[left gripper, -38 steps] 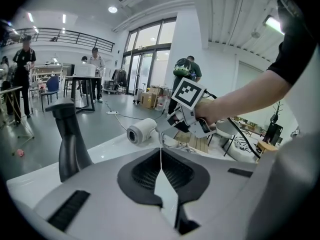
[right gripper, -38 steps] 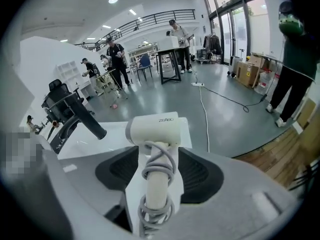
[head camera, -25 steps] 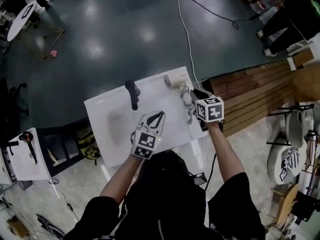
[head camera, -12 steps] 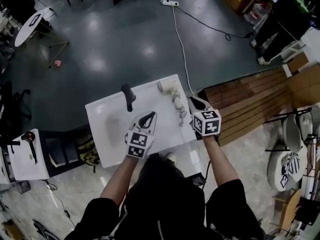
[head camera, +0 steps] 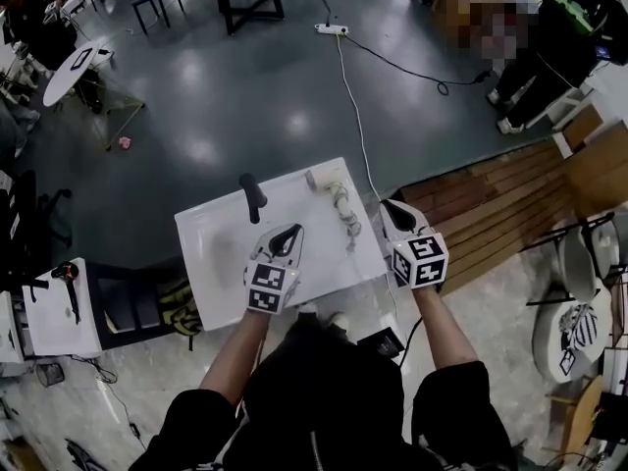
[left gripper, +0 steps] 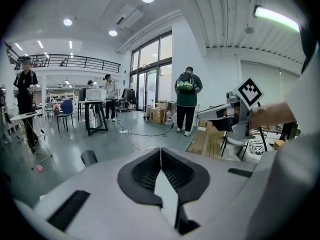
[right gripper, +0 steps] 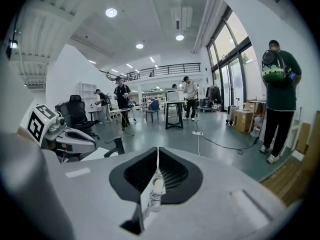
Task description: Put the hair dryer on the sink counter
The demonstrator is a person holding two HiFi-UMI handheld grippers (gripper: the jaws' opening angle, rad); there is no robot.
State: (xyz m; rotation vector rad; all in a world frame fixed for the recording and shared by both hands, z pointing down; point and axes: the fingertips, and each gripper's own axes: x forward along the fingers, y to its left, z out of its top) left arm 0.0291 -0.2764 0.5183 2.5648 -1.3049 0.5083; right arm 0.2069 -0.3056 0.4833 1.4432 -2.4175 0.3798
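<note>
Head view: hair dryer flat on tabletop; gripper views, up close: left gripper & right gripper jaws closed, empty.

The hair dryer lies on the sink counter, near its back right corner. Its cord lies in front of it. The faucet stands to the left of the hair dryer. The left gripper is over the counter's front part. The right gripper is beside the counter's right edge. A wooden platform lies further right.
</note>
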